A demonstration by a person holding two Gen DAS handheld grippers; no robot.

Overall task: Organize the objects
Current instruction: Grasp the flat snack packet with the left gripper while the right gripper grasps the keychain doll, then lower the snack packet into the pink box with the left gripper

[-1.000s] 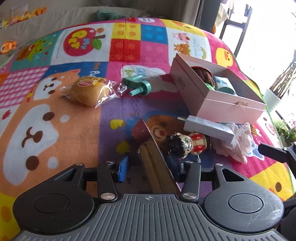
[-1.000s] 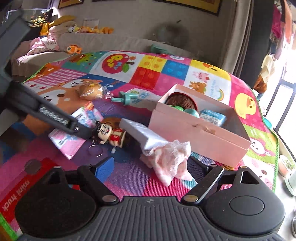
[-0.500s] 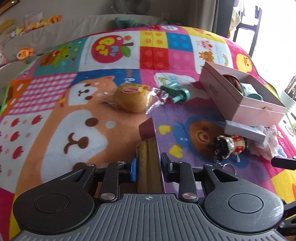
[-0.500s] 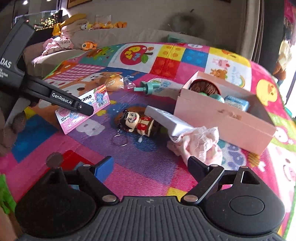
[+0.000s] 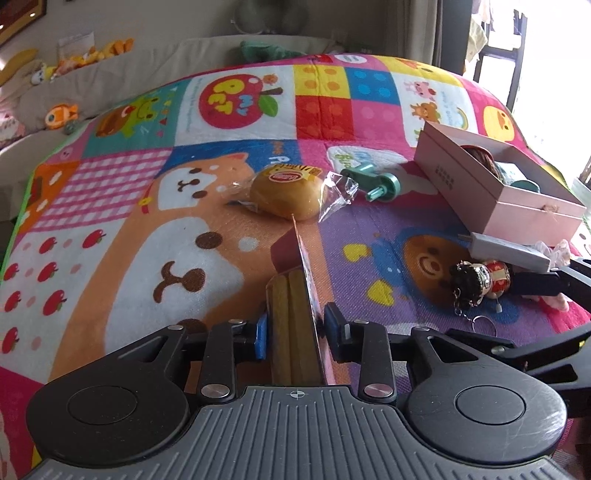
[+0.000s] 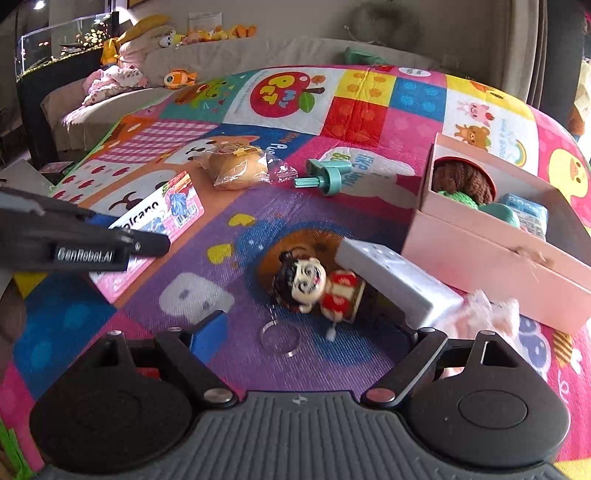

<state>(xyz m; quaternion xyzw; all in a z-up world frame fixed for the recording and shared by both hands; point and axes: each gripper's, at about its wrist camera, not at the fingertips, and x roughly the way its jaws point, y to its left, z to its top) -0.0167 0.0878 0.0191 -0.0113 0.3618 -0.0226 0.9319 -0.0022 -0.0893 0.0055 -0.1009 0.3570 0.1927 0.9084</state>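
My left gripper (image 5: 295,328) is shut on a pink snack packet (image 5: 295,306), held edge-on above the play mat; the packet's printed face shows in the right wrist view (image 6: 159,218). My right gripper (image 6: 314,332) is open, low over the mat around a doll keychain (image 6: 314,284) and its ring (image 6: 279,338). The doll also shows in the left wrist view (image 5: 480,280). A white power strip (image 6: 395,277) leans beside the doll. An open pink box (image 6: 491,254) holds a brown knit item (image 6: 461,179), a teal item and a blue pack.
A wrapped bun (image 5: 286,192) and a teal plastic toy (image 5: 376,182) lie mid-mat. A pink cloth (image 6: 487,314) lies by the box front. The colourful mat (image 5: 110,229) covers a bed; a sofa with plush toys (image 6: 207,35) stands behind.
My left gripper has carried the packet left and back, away from the doll. My right gripper has moved forward and down, so the doll now lies between its open fingers.
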